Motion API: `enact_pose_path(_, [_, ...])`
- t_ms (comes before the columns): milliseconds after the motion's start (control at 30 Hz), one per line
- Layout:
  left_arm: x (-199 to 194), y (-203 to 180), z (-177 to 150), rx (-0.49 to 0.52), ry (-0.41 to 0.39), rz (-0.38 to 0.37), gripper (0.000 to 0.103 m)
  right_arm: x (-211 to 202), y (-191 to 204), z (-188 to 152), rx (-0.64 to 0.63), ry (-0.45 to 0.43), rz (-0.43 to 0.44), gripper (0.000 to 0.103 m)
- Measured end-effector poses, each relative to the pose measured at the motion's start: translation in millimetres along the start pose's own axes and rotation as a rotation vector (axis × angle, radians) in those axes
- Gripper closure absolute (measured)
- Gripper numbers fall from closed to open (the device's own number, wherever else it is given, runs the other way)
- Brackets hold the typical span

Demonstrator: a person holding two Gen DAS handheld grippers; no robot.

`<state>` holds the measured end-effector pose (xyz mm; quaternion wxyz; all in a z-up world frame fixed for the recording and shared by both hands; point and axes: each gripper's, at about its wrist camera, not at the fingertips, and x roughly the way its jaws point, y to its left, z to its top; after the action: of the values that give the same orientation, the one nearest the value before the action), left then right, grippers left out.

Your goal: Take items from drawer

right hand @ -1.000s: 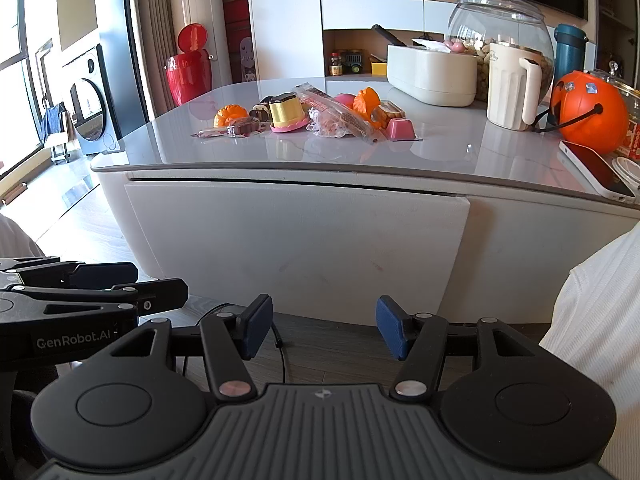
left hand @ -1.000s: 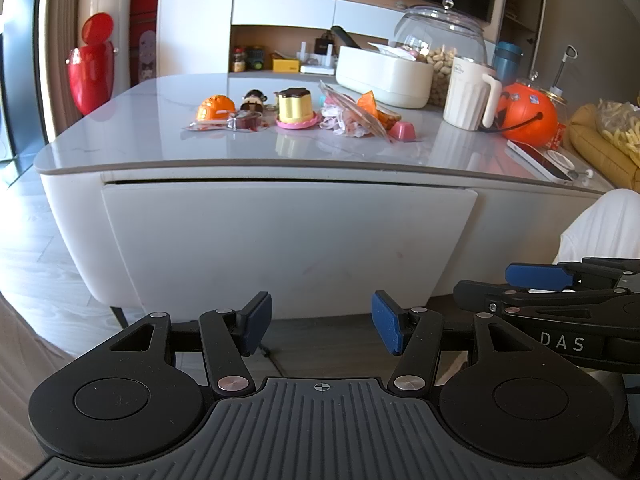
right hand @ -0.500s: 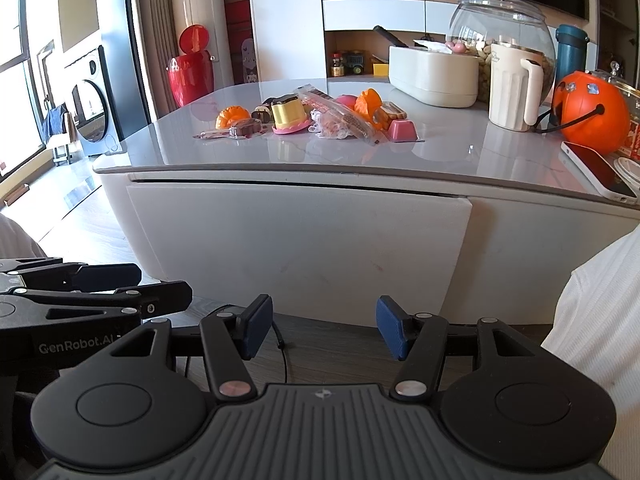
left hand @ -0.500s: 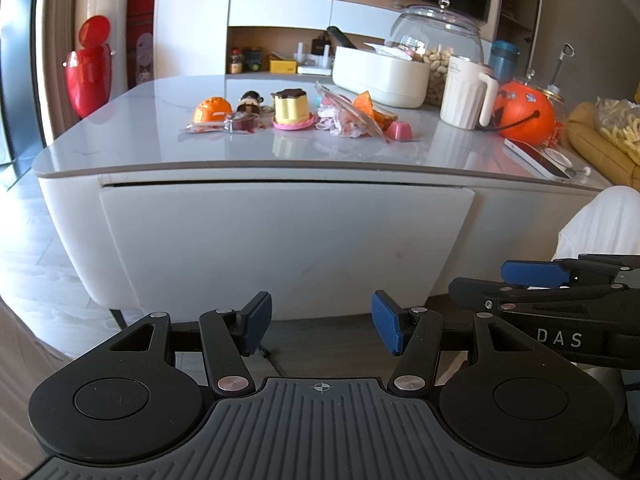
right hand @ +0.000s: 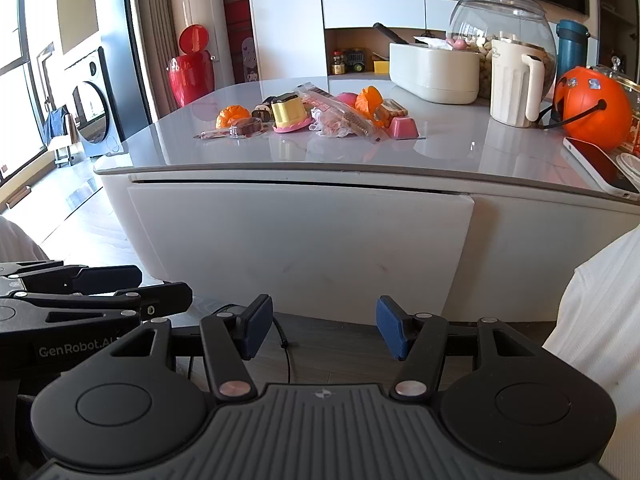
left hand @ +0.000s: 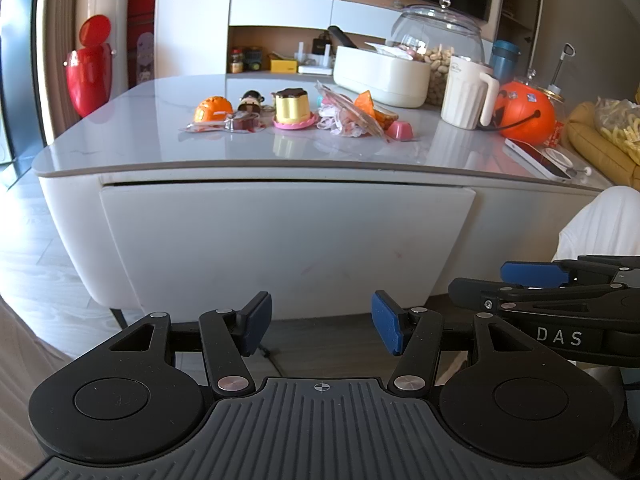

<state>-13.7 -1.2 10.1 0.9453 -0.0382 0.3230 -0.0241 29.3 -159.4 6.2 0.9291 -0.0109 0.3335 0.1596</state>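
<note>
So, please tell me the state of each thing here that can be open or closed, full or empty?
drawer: closed
left gripper: open, empty
right gripper: open, empty
glass jar: lid on, holds nuts
red bin: lid up
phone: screen dark

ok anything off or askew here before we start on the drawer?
Mostly no. The drawer front sits shut under the tabletop, though its top gap looks slightly wider on the left; fisheye may cause that. The phone lies close to the table edge. Both the left gripper and right gripper are open, empty.
</note>
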Motion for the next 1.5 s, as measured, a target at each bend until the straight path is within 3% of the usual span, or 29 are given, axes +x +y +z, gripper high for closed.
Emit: enact_pose_path(1500, [1.2, -11.3, -4.0, -0.042, -0.002, 0.029, 0.043, 1.8, -1.0, -2.5, 0.02, 0.003, 0.014, 0.045])
